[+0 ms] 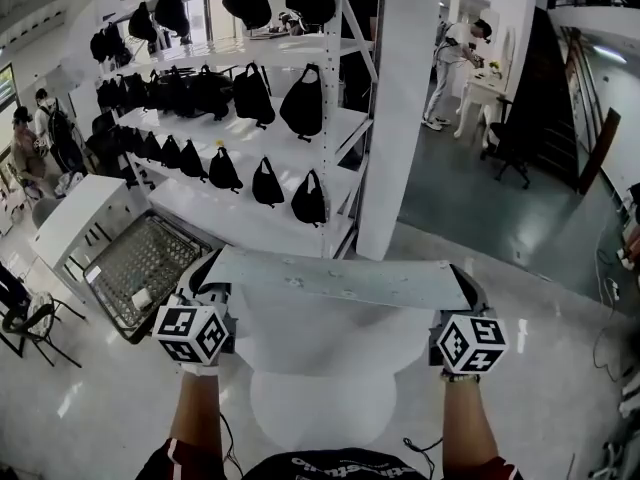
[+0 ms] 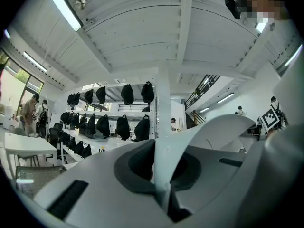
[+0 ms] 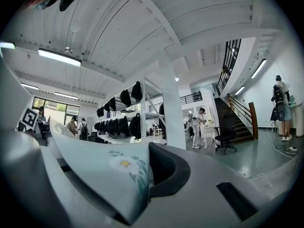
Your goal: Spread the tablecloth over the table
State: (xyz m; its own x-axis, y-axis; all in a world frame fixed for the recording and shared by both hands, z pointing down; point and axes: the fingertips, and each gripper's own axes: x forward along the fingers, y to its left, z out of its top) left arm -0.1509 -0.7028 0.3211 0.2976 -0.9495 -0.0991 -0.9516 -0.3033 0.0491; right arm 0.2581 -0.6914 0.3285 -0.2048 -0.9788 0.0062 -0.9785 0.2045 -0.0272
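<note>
Head view: the left gripper (image 1: 203,286) is clamped shut on the left end of the tablecloth (image 1: 340,278). The left gripper view confirms a fold of cloth pinched between its pads. The cloth runs as a stretched, nearly level band across to the right gripper (image 1: 468,293), which is likewise closed on the flower-printed right end. The long axis of the cloth runs gripper to gripper, crosswise to the person. What appears to be the white round table (image 1: 320,413) lies below the band, between the grippers and on the person's side of them, about equally near each. Judgement: the coming move calls for lowering both ends together.
</note>
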